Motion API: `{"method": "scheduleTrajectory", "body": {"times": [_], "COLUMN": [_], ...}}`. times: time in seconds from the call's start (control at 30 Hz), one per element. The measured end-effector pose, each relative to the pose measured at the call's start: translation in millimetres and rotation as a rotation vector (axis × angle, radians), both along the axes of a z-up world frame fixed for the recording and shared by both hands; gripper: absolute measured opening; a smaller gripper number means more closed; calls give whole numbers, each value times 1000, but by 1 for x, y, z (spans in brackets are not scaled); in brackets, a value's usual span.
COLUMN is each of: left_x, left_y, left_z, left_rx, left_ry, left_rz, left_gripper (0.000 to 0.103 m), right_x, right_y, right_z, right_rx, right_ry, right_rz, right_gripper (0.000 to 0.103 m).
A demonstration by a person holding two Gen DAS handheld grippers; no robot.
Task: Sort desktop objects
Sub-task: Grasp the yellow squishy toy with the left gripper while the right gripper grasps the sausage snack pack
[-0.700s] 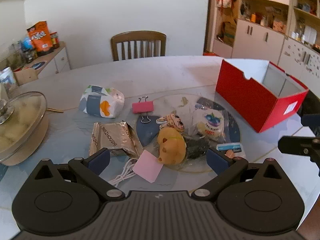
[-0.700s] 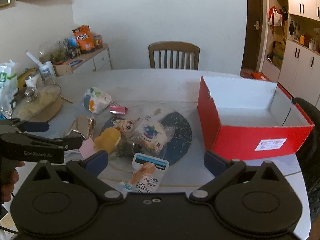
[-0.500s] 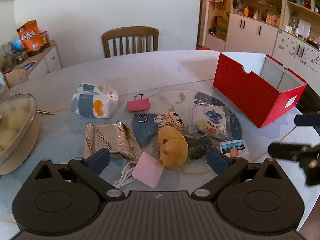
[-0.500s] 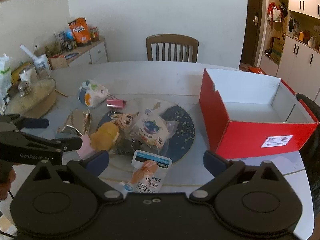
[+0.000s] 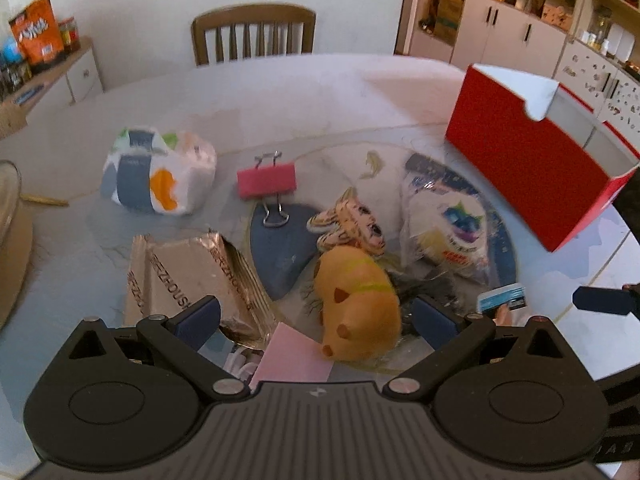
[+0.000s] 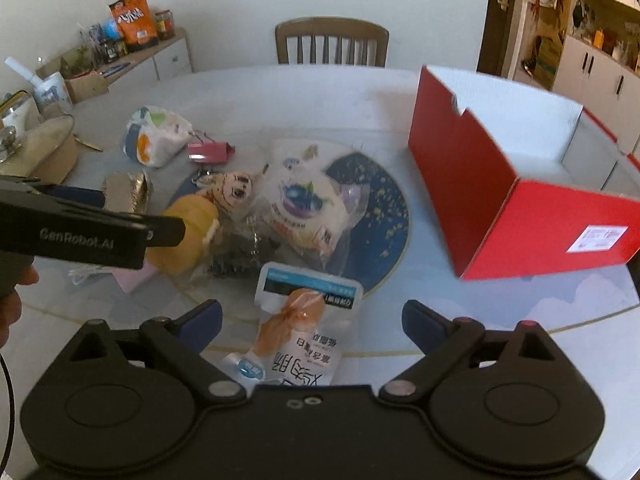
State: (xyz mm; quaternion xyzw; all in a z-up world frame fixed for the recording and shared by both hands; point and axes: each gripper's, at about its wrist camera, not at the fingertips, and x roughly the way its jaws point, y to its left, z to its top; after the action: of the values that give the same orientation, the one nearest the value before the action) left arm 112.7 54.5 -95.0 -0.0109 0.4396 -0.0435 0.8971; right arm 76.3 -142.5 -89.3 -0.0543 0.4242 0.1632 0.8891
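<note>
A pile of small objects lies on the round table. My left gripper (image 5: 316, 316) is open, its jaws on either side of a yellow plush toy (image 5: 356, 304). Beside that lie a pink sticky note (image 5: 292, 360), a gold foil packet (image 5: 188, 280), a pink binder clip (image 5: 267, 180), a tiger figure (image 5: 352, 228) and a blueberry bun packet (image 5: 452, 228). My right gripper (image 6: 312, 320) is open over a sausage snack packet (image 6: 304, 320). The open red box (image 6: 520, 184) stands to the right. The left gripper's arm also shows in the right wrist view (image 6: 88, 232).
A tissue pack (image 5: 156, 176) lies at the left. A glass-lidded dish (image 6: 36, 148) stands at the table's left edge. A wooden chair (image 5: 252, 32) is behind the table. A white cable (image 6: 88, 276) lies near the pink note. Cabinets line the right wall.
Both grippers have moved forward and down toward the pile. The left one now straddles the yellow plush toy, the right one is over the sausage packet. Nothing has been taken hold of.
</note>
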Motion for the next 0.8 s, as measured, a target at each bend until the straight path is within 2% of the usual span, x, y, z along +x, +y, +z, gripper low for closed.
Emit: {"method": "scheduleTrajectory", "body": {"times": [0.17,0.23,0.4,0.47,0.7,0.8], "left_x": [7,11,17,20,23,24], "left_y": [-1,0,0,0,3,3], "left_z": [-2,-2,-4,-6,-11,-12], "left_rx": [-24,-39,-59,-67,-103,-120], "left_ry": [-10,-3,14,24,55,62], "left_rz": [-13,-6,3,-4,-1,-8], "left_gripper": [101,95,94,84,77,70], "right_x": [5,6,8,9,12,15], "right_y": [5,6,8,8,9,10], "right_z": [-11,-13,-19,-20,-27,-30], "right_rx": [-13,-16,-31,-29,-37,-37], "right_ry": [29,35,52,60,82,92], "right_rz": [-6,-5,-6,-10,-15,-22], "right_gripper": [94,94,89,88,86,84]}}
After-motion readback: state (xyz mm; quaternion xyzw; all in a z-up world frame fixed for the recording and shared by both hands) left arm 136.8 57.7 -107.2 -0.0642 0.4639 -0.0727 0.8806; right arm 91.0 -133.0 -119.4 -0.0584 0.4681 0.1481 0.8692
